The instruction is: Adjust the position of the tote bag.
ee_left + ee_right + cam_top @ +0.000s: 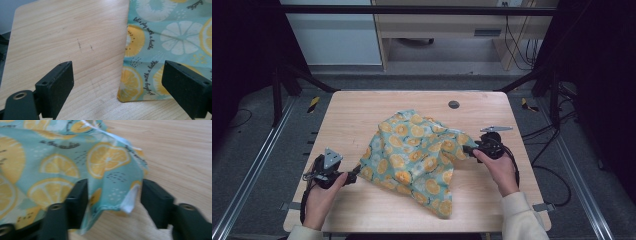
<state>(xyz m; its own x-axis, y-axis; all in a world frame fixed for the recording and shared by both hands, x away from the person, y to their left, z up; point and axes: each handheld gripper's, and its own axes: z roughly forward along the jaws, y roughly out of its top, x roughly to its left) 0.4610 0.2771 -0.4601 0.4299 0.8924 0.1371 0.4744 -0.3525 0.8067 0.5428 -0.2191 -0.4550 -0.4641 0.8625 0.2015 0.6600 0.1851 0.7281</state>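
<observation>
High view: one cloth [414, 155], two tools.

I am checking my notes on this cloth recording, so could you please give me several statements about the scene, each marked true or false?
1. The cloth bears a citrus-slice print. True.
2. The cloth lies flat and fully spread. False: it is rumpled and bunched on the table.
3. The left gripper has open jaws beside a cloth corner. True.
4. The right gripper is clamped on the cloth. False: a cloth corner lies between its jaws, with a gap on one side.
5. A mug stands on the table. False: the cloth lies there.
</observation>
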